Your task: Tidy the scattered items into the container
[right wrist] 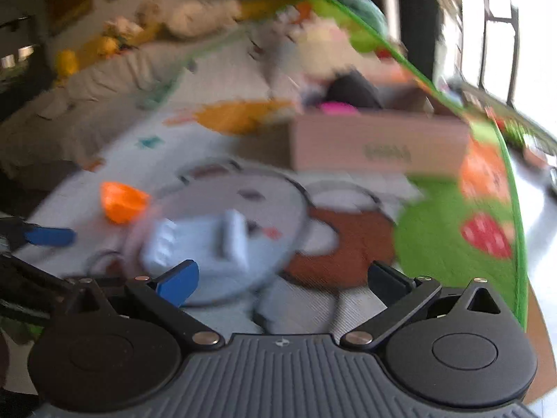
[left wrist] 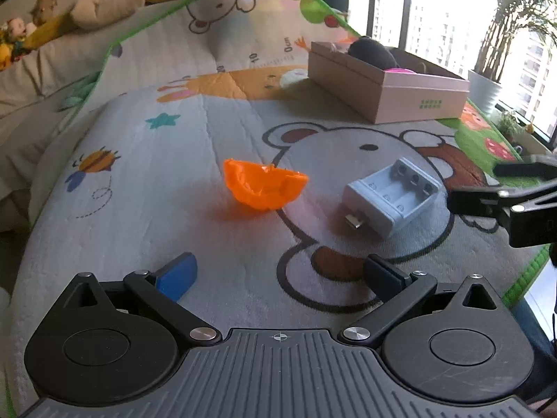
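Cartoon play mat (left wrist: 216, 111) bears orange shell (left wrist: 263, 186) beyond left hand-held gripper (left wrist: 280, 278)

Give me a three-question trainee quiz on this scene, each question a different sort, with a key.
1. True or false: the orange peel lies inside the cardboard box.
2. Which item lies nearer the right gripper? A. battery charger B. orange peel
3. Fill in: nothing sits between the fingers of the left gripper; its jaws stand ____.

Key:
1. False; it lies on the play mat.
2. A
3. open
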The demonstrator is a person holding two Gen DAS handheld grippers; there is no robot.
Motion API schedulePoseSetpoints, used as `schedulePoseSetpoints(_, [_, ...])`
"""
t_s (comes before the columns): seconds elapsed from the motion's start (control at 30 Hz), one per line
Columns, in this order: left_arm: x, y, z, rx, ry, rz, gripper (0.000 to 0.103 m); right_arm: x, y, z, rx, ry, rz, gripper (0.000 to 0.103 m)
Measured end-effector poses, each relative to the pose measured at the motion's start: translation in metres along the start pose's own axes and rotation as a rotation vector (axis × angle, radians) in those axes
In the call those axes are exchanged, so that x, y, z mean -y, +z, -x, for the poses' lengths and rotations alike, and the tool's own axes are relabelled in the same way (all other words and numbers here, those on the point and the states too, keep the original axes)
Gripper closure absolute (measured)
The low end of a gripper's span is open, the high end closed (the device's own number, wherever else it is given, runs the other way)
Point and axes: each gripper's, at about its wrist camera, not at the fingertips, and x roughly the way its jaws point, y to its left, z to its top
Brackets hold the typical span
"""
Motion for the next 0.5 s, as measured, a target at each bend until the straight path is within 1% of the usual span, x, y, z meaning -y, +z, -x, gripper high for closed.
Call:
schedulePoseSetpoints(0.07, [0.001,-0.002,0.002,0.007,0.010,0.007,0.000,-0.015,0.007,-0.003,0.014,0.017,0.049,0.000])
schedulePoseSetpoints(0.17, [0.004,-0.004,0.005,-0.008,0.034,0.027,0.000,-0.031,0.016,-0.020,-0.028,0.083,0.078,0.000])
schedulePoseSetpoints(0.27, [0.004,-0.003,0.007,-0.036,0.038,0.029,0.000,-0.043,0.022,-0.038,-0.059,0.089,0.106,0.000])
schedulePoseSetpoints(0.4, [0.003,0.000,0.010,-0.092,0.042,0.025,0.000,-0.048,0.026,-0.056,-0.122,0.129,0.078,0.000])
schedulePoseSetpoints(0.5, [0.002,0.002,0.011,-0.130,0.043,0.037,0.000,-0.049,0.026,-0.064,-0.141,0.127,0.071,0.000])
